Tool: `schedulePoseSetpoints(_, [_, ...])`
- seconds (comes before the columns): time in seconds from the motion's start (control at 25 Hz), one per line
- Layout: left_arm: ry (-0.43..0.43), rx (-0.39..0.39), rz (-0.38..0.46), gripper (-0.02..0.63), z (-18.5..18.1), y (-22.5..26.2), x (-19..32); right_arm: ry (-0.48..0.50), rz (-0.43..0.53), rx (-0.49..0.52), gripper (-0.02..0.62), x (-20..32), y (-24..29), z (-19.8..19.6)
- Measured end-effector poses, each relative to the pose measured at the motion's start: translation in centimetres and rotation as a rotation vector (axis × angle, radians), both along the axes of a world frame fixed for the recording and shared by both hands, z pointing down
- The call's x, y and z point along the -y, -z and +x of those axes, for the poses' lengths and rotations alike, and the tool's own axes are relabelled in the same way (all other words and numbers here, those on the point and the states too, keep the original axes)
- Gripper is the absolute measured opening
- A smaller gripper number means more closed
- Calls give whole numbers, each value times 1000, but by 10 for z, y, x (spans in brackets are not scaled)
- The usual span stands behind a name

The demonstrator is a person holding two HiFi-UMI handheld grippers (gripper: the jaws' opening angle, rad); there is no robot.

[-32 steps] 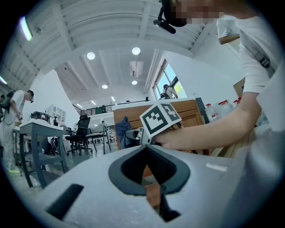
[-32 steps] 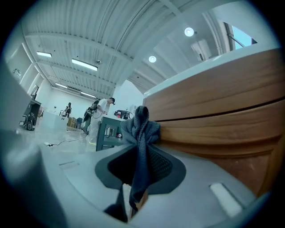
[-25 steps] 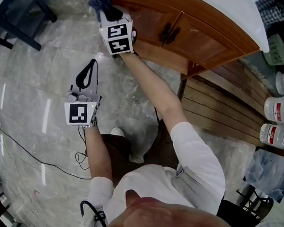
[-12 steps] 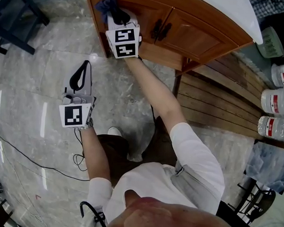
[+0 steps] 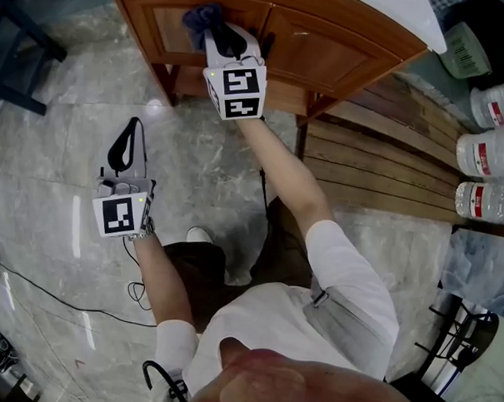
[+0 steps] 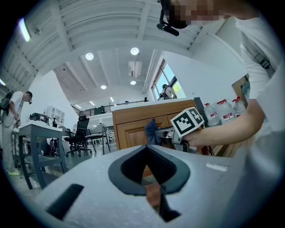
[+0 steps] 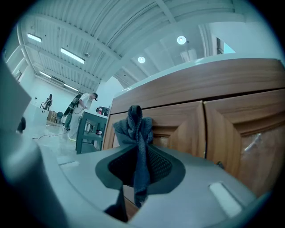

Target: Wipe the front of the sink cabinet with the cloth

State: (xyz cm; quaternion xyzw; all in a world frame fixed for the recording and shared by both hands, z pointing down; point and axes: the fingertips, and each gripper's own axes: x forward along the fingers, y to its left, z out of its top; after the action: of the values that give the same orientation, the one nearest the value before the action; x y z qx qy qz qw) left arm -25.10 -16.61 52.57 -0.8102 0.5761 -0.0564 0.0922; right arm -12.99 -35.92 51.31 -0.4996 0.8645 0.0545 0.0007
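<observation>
The wooden sink cabinet (image 5: 325, 49) stands at the top of the head view, with two doors under a white countertop (image 5: 402, 15). My right gripper (image 5: 222, 35) is shut on a dark blue cloth (image 5: 200, 19) and presses it against the left door, close to the door handles. In the right gripper view the cloth (image 7: 138, 133) hangs bunched between the jaws, right in front of the door panel (image 7: 178, 129). My left gripper (image 5: 126, 140) is shut with nothing in it and hangs over the marble floor, away from the cabinet. The left gripper view shows the cabinet (image 6: 131, 131) and the cloth (image 6: 151, 129) ahead.
A slatted wooden platform (image 5: 379, 160) lies to the right of the cabinet, with large water bottles (image 5: 487, 156) beyond it. A thin cable (image 5: 40, 287) runs over the floor at the left. A dark table frame (image 5: 18, 27) stands at the top left. My shoe (image 5: 199, 234) is below the grippers.
My right gripper has carried the cloth rightward along the cabinet front, from the left corner onto the left door near the handles. The left gripper has stayed shut over the floor.
</observation>
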Motion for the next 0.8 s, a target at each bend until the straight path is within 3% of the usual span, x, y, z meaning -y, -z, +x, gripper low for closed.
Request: schedulePoseSetpoints(0.8, [-39, 21, -24, -2, 19, -9, 3, -135, 33, 25, 74, -28, 6, 115])
